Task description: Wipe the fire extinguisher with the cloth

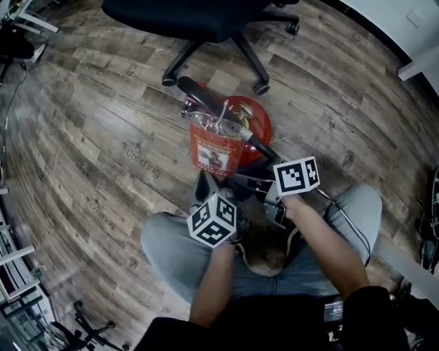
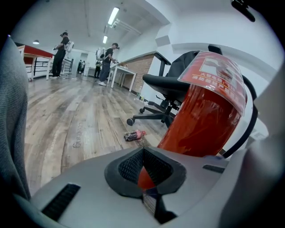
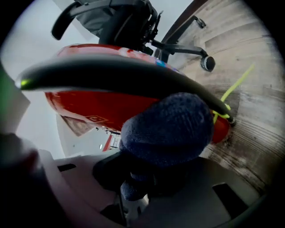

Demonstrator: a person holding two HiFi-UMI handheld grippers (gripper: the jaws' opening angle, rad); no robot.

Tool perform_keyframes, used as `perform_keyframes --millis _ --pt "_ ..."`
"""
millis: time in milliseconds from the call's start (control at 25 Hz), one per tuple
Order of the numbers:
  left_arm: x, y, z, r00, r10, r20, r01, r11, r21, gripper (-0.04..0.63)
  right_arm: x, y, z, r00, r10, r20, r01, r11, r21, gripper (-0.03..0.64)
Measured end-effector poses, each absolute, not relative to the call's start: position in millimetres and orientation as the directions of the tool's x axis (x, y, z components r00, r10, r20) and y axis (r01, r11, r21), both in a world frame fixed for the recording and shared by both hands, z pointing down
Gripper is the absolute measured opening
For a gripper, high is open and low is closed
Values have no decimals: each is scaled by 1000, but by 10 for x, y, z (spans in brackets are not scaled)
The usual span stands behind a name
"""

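Note:
The red fire extinguisher (image 1: 221, 140) stands on the wood floor between my knees, a black hose (image 1: 206, 99) lying across its top. My right gripper (image 3: 147, 178) is shut on a dark blue cloth (image 3: 167, 129). The cloth bulges out of the jaws and presses against the hose (image 3: 111, 75) and the red body (image 3: 89, 104). In the head view the right gripper (image 1: 255, 184) is at the cylinder's near right side. My left gripper (image 1: 204, 188) sits low at the near left side. In its own view the left gripper (image 2: 143, 167) is shut, with the red extinguisher (image 2: 205, 116) leaning just beyond it.
A black office chair (image 1: 206, 20) stands right behind the extinguisher. A small bottle (image 2: 133, 135) lies on the floor to the left of it. A yellow-green tag (image 3: 231, 89) hangs off the extinguisher. People stand by tables (image 2: 124, 73) far across the room.

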State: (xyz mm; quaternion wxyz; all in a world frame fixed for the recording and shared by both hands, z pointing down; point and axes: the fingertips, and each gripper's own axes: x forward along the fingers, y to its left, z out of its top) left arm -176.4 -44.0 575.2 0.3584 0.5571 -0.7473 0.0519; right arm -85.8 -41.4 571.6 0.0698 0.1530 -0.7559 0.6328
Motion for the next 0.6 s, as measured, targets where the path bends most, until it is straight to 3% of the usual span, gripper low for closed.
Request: perform_keyframes --millis 280,440,600 --pt "-1741 -478 5719 -115 -804 583 -873 362 327 21 -623 -508 4371 -971 -223 83 -153 318 -936 118" --pt "-1776 -450 5707 -116 -807 579 -866 368 340 21 -584 -521 4368 -967 -239 85 -169 353 -920 118" --pt "-1783 -454 5697 -114 -808 578 -859 373 352 21 -578 -556 4887 -952 -264 152 -214 225 -950 118"
